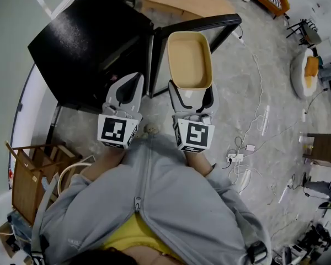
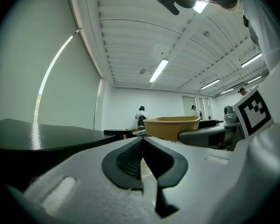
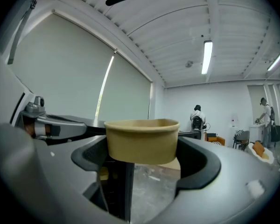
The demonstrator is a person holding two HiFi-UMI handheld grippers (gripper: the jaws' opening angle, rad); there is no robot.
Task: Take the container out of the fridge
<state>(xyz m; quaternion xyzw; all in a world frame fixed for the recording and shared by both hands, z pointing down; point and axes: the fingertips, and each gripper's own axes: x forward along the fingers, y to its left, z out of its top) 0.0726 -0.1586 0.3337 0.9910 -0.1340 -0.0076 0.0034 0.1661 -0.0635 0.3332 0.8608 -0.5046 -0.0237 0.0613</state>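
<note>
A tan, empty oval paper container (image 1: pixel 190 59) is held out over the floor, just in front of the black fridge (image 1: pixel 83 43) and beside its open door (image 1: pixel 209 24). My right gripper (image 1: pixel 191 88) is shut on the container's near end. In the right gripper view the container (image 3: pixel 141 139) sits between the two dark pads (image 3: pixel 89 154). My left gripper (image 1: pixel 132 80) hovers by the fridge's front edge with its jaws shut together and nothing in them. In the left gripper view that gripper (image 2: pixel 141 146) sees the container (image 2: pixel 171 125) to its right.
A wooden table (image 1: pixel 182 1) stands beyond the fridge. A wooden crate (image 1: pixel 30 175) sits at the lower left. Cables and a power strip (image 1: pixel 237 159) trail over the marble floor on the right, near a white seat with an orange cushion (image 1: pixel 306 73). People stand far off (image 3: pixel 197 116).
</note>
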